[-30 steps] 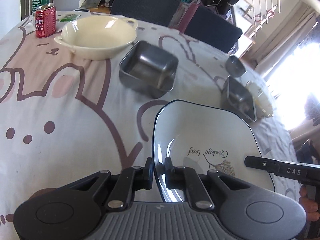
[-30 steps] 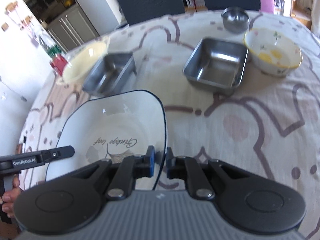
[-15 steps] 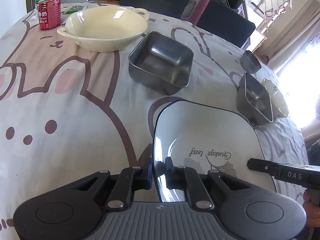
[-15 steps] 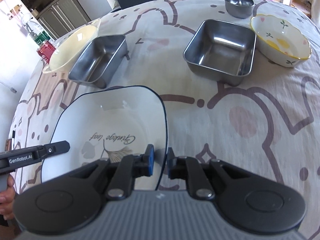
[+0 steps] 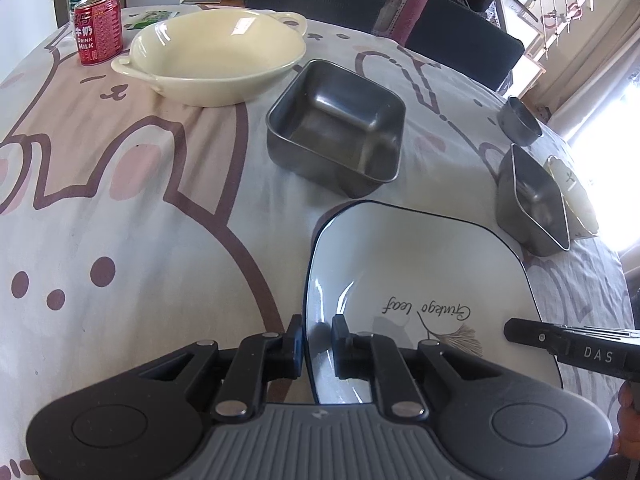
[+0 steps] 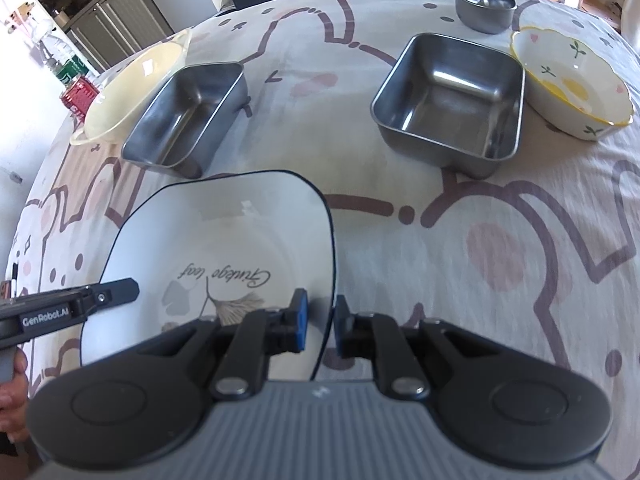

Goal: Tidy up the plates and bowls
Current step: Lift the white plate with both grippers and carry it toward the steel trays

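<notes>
Both claws pinch opposite edges of the white square plate (image 5: 420, 276), the left claw (image 5: 318, 344) closed on its left rim, the right claw (image 6: 318, 330) closed on its right rim, with the plate low over the bunny-print surface (image 5: 120, 220). Just beyond the plate sits a square steel tray (image 5: 336, 128), with the cream handled bowl (image 5: 212, 60) and red milk can (image 5: 98, 28) farther left. To the right stand another steel tray (image 6: 450, 100), a flowered bowl (image 6: 572, 84) and a small steel cup (image 6: 484, 6).
</notes>
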A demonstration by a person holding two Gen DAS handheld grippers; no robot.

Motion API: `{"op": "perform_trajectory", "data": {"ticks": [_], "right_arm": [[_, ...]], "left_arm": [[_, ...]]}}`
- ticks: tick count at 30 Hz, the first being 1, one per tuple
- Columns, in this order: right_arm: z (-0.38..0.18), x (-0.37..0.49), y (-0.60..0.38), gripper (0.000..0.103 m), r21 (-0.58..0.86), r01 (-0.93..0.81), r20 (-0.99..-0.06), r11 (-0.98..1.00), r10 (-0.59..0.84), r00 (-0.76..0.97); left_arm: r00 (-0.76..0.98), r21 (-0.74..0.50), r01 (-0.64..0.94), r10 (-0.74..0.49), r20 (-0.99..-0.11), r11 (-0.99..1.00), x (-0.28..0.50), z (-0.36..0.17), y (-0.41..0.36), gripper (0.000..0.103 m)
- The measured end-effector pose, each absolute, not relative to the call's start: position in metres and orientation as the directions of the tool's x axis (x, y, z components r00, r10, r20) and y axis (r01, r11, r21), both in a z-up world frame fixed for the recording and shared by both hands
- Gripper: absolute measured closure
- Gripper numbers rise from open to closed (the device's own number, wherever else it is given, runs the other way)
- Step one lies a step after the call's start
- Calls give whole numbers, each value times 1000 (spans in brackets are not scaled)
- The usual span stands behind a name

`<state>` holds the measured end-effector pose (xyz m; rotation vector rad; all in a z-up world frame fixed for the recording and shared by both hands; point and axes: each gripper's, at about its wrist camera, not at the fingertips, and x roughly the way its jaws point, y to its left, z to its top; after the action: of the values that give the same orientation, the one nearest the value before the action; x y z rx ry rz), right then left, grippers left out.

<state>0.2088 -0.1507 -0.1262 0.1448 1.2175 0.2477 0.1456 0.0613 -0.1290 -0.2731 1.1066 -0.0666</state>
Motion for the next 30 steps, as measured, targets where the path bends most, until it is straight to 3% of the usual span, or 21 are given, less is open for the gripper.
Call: {"op": "perform_trajectory", "data": {"ticks": [30], "right_arm": [[-142, 212, -142, 84, 217, -174, -926, 961, 259, 274]], "left_arm": [[454, -160, -24, -132, -881, 987, 147, -127, 54, 89]]}}
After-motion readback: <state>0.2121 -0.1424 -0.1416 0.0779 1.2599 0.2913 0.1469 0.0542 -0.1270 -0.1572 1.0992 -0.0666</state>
